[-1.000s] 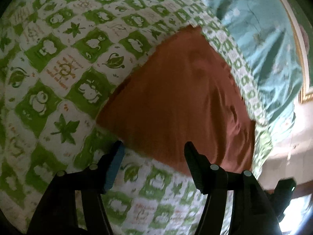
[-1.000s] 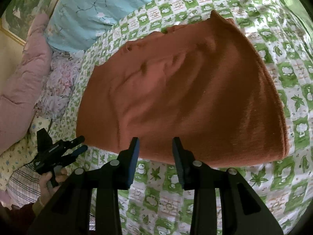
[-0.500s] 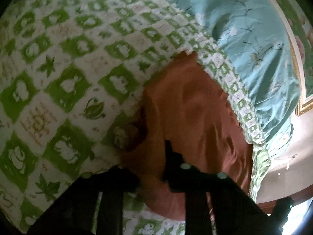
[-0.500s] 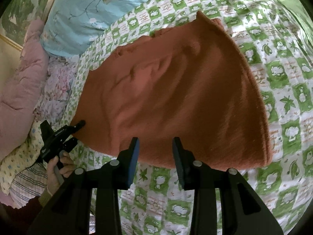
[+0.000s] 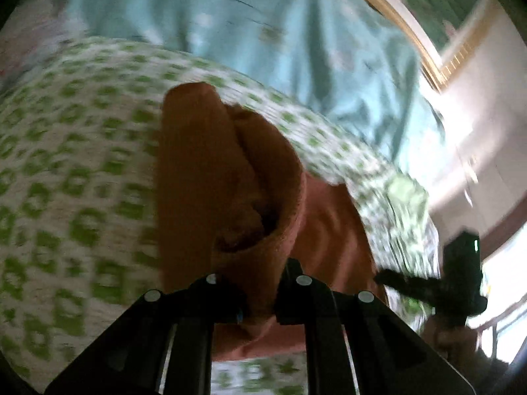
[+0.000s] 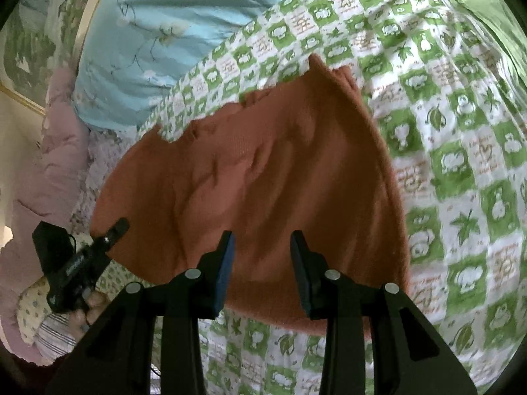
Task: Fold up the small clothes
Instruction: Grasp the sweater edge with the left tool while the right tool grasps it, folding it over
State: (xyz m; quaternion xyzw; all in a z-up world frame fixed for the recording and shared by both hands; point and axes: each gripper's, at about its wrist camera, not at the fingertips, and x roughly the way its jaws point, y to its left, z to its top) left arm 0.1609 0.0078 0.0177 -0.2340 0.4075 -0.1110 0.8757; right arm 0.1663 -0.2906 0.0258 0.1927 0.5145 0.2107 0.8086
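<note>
A rust-orange knitted garment (image 6: 263, 177) lies on a green-and-white checked bedspread (image 6: 461, 151). In the left wrist view my left gripper (image 5: 260, 299) is shut on an edge of the garment (image 5: 214, 171) and lifts it, so the cloth hangs in a raised fold above the bed. That view is blurred. My right gripper (image 6: 262, 263) is open and empty, hovering over the garment's near edge. The left gripper also shows at the lower left of the right wrist view (image 6: 79, 260). The right gripper shows at the right of the left wrist view (image 5: 444, 283).
A light-blue flowered quilt (image 6: 158, 42) lies beyond the bedspread. A pink padded quilt (image 6: 42, 177) and small-print pillows are at the left. A gold-framed picture (image 5: 425, 10) hangs on the wall behind the bed.
My left gripper came down onto the garment's edge, shut on it and lifted it into a fold. The right gripper stayed open and drifted slightly over the cloth.
</note>
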